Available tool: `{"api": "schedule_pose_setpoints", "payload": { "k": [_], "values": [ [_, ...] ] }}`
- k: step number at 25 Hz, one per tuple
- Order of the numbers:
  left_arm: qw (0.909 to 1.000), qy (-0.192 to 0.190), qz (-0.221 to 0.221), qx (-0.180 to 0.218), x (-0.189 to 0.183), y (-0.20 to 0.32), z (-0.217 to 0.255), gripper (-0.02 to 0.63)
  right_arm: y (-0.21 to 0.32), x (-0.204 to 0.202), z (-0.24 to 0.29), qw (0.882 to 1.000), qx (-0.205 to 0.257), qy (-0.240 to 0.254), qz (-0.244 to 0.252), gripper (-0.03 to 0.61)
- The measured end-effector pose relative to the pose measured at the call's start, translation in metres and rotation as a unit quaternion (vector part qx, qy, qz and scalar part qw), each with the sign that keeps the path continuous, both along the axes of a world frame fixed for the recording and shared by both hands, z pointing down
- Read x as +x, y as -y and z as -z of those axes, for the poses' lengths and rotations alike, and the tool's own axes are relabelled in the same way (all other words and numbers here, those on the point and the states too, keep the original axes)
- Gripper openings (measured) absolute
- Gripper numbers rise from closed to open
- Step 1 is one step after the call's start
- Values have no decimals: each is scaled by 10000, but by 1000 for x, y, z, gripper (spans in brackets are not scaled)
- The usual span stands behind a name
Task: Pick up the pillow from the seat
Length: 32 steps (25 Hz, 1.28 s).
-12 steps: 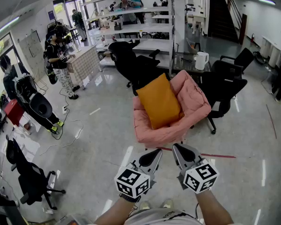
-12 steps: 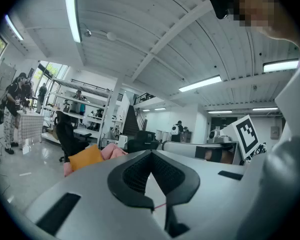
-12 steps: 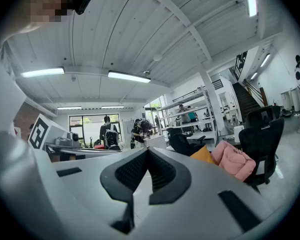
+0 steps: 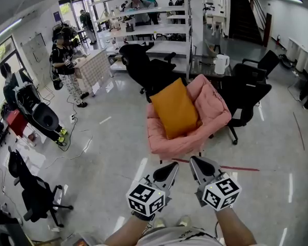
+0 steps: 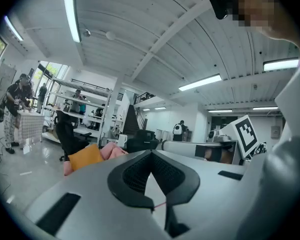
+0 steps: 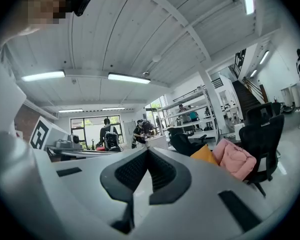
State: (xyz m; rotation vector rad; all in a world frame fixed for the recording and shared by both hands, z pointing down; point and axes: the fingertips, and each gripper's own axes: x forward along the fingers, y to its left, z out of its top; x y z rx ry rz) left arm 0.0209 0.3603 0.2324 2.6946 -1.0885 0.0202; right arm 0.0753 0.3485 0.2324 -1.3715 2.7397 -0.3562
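Observation:
An orange pillow (image 4: 175, 108) leans on the pink padded seat (image 4: 215, 109) ahead of me on the floor. My left gripper (image 4: 173, 166) and right gripper (image 4: 193, 161) are held side by side in front of my body, short of the seat's near edge. Both are shut with nothing between their jaws. The left gripper view shows the pillow (image 5: 85, 156) and seat (image 5: 111, 151) far off to the left, beyond the shut left gripper (image 5: 150, 154). In the right gripper view the pillow (image 6: 205, 155) and seat (image 6: 235, 161) lie to the right of the shut right gripper (image 6: 148, 150).
Black office chairs (image 4: 249, 94) stand right of and behind the seat (image 4: 146, 68). A table with a white kettle (image 4: 220, 64) is behind it. People stand at the far left (image 4: 65, 68). A red line (image 4: 236, 169) marks the floor near the seat's front. More black chairs (image 4: 33, 196) are at the left.
The view has crept slightly forward toward the seat. Both grippers keep their place and stay shut.

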Motion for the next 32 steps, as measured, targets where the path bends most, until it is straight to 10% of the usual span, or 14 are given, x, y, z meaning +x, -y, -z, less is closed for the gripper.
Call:
{"api": "schedule_pose_setpoints", "payload": {
  "k": [32],
  "values": [
    [9984, 49, 560, -97, -16, 99, -23, 11, 88, 17, -15, 9996, -46, 222, 159, 15]
  ]
}}
